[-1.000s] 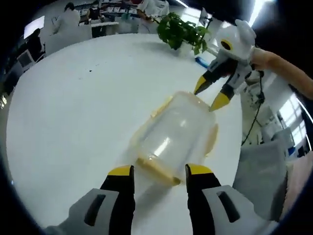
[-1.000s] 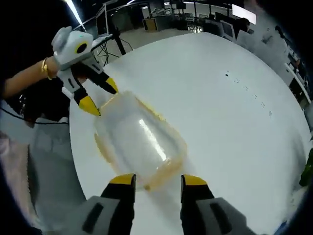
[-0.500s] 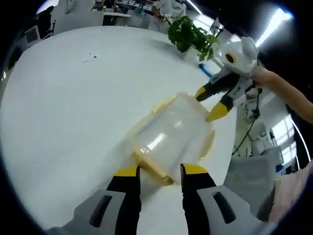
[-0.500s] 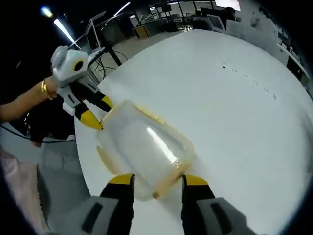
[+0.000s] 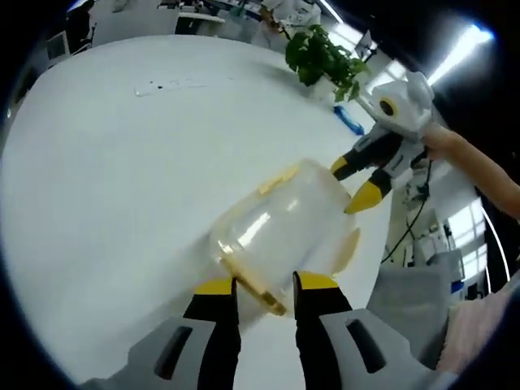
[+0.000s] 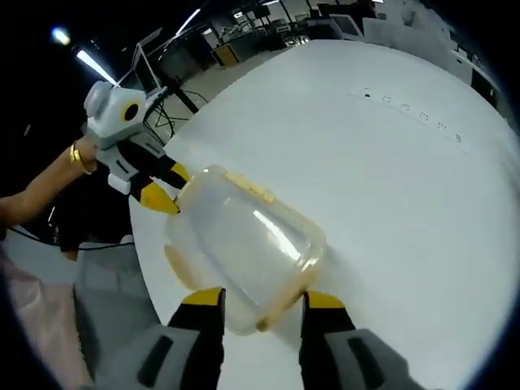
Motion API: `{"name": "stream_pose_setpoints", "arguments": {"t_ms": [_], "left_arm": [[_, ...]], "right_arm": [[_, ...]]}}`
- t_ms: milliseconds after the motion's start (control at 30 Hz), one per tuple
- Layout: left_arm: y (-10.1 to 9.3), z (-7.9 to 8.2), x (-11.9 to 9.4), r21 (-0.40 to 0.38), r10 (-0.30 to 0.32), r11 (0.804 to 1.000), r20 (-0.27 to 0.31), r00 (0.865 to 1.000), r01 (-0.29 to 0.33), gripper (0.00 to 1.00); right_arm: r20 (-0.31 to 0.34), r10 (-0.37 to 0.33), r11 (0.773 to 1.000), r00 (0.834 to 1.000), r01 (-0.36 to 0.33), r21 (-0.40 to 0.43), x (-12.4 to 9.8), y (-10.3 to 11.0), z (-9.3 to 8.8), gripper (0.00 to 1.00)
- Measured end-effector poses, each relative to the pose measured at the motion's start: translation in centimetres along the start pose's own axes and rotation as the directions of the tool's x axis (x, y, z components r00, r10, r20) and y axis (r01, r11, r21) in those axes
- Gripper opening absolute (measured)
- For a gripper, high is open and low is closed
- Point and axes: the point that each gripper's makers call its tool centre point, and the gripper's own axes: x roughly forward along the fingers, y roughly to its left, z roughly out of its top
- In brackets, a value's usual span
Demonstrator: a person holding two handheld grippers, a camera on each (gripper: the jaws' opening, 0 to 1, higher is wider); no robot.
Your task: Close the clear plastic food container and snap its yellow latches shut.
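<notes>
Spreading under everything is the white table (image 5: pixel 97 179), round-edged and much the biggest thing before me; in the right gripper view it (image 6: pixel 390 162) runs off to a row of small dark specks near its far edge.

Next in size is the clear plastic container (image 5: pixel 280 227), lying near the table's edge with its lid on and yellow trim along the rim. In the right gripper view the container (image 6: pixel 244 244) sits straight ahead of my jaws, a bright glare streak across its top. A yellow latch (image 5: pixel 253 280) hangs at the end facing my left gripper, and another latch (image 5: pixel 278 177) shows on the far long side. In the right gripper view a latch (image 6: pixel 286 301) lies at the near end.

My left gripper (image 5: pixel 263 290) has its 2 yellow-tipped jaws narrowly apart, standing on either side of the near latch; I cannot tell whether they press it. My right gripper (image 6: pixel 256 301) has its jaws wider apart, straddling the container's other end with the near latch between them, not visibly clamped.

Each gripper appears at the far end in the other's view, jaws parted at the container's edge.

A leafy green plant (image 5: pixel 323 57) stands at the far side of the table.
</notes>
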Motion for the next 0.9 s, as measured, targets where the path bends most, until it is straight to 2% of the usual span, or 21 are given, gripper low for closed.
{"name": "stream_pose_setpoints", "arguments": {"t_ms": [33, 67, 133, 333, 533, 633, 733, 800, 900], "left_arm": [[0.1, 0.0, 0.1, -0.001, 0.001, 1.000, -0.011, 1.000, -0.001, 0.21], [0.0, 0.0, 0.0, -0.006, 0.003, 1.000, -0.005, 1.000, -0.003, 0.21], [-0.3, 0.3, 0.0, -0.004, -0.011, 1.000, 0.008, 1.000, 0.011, 0.22], [-0.5, 0.5, 0.1, 0.015, 0.009, 1.000, -0.013, 1.000, -0.009, 0.23], [-0.4, 0.5, -0.1, 0.036, 0.024, 0.999, -0.014, 1.000, -0.023, 0.24], [-0.2, 0.7, -0.4, 0.091, 0.057, 0.994, 0.003, 0.998, -0.057, 0.25], [0.1, 0.9, -0.7, 0.134, 0.079, 0.988, 0.012, 0.997, -0.080, 0.26], [0.1, 0.9, -0.7, 0.130, 0.083, 0.988, 0.011, 0.997, -0.083, 0.26], [0.0, 0.7, -1.0, 0.171, 0.090, 0.981, 0.007, 0.996, -0.090, 0.26]], "right_arm": [[-0.002, 0.038, 0.999, 0.999, -0.038, 0.018, -0.1, 0.5, 0.0, 0.32], [0.004, 0.025, 0.999, 1.000, -0.025, -0.026, -0.4, 0.2, 0.1, 0.32], [0.012, 0.024, 1.000, 1.000, -0.023, -0.020, -0.5, 0.3, 0.0, 0.33], [-0.015, 0.003, 1.000, 1.000, -0.004, -0.023, 0.0, 0.6, -0.1, 0.34], [-0.006, -0.033, 0.999, 0.999, 0.033, -0.003, 0.3, 1.2, -0.3, 0.40], [-0.050, -0.046, 0.998, 0.998, 0.047, 0.028, 0.9, 1.9, -0.7, 0.43], [-0.047, -0.039, 0.999, 0.998, 0.040, 0.025, 1.0, 2.3, -1.1, 0.46], [-0.024, -0.034, 0.999, 0.999, 0.034, 0.016, 0.9, 2.3, -1.0, 0.46], [-0.012, -0.031, 1.000, 0.999, 0.031, -0.004, 0.7, 2.0, -1.0, 0.43]]}}
